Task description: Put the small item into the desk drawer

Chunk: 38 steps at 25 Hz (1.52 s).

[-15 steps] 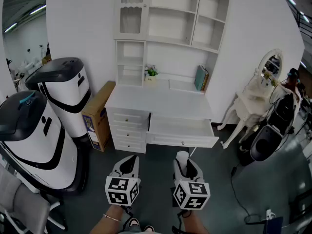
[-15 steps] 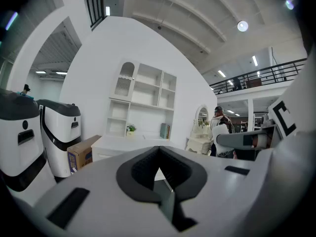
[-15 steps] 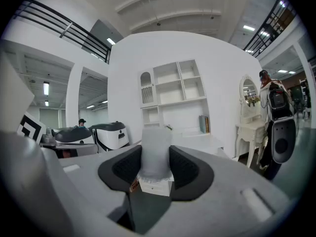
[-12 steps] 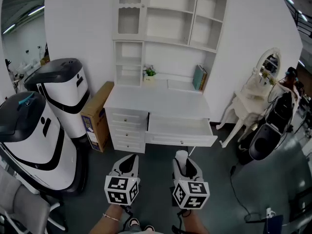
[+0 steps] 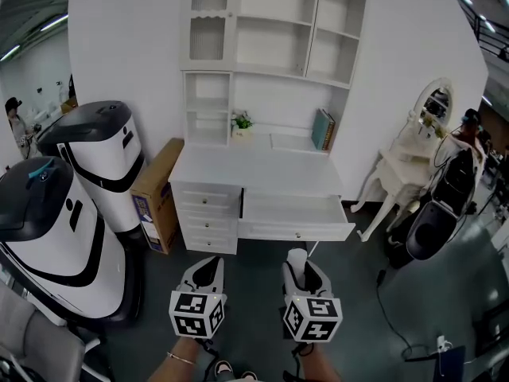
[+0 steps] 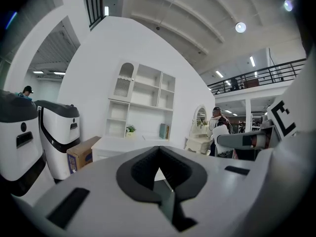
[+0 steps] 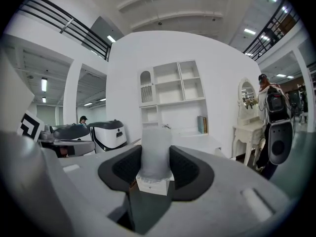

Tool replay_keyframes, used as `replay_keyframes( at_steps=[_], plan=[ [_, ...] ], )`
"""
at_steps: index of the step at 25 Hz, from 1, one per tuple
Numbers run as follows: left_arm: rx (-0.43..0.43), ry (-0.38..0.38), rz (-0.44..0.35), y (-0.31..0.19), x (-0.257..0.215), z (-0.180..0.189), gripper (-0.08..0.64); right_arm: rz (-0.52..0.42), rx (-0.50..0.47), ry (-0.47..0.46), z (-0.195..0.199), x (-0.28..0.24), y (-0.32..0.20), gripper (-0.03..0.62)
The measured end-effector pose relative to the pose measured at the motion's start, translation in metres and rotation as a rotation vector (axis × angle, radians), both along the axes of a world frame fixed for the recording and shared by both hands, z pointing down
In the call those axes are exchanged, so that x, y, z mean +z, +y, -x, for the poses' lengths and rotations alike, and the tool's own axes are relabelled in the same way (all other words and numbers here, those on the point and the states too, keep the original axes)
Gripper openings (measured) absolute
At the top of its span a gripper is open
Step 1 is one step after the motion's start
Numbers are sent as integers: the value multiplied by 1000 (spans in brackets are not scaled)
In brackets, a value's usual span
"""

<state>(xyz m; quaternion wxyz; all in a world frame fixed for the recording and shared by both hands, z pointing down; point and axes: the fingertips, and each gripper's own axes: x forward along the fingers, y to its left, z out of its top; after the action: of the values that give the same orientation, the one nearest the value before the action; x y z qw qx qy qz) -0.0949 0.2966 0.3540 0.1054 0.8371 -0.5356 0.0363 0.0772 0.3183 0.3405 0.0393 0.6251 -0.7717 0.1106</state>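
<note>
The right gripper was clamped on the small item, a pale upright cylinder. It sat between the two dark pads, touching both and rising above them. The left gripper was beside it with its jaws together and nothing between them. Both were held in front of the desk, well apart from it and pointing towards it. The desk drawer under the right half of the top stood pulled out, its inside bare. The item was in front of that drawer, not in it. A cardboard box leaned against the desk's left side.
</note>
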Motion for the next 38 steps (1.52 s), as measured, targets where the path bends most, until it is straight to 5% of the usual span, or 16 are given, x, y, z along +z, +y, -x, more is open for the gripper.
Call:
replay_keyframes(
  at_steps=[17,38],
  plan=[
    [32,2,50,-37,32,20,-2,68,90,-19,-2,31,-29,176],
    [3,-24,34,-207,16,-28,-2,83,58,-46,-53,28,-207,176]
  ],
)
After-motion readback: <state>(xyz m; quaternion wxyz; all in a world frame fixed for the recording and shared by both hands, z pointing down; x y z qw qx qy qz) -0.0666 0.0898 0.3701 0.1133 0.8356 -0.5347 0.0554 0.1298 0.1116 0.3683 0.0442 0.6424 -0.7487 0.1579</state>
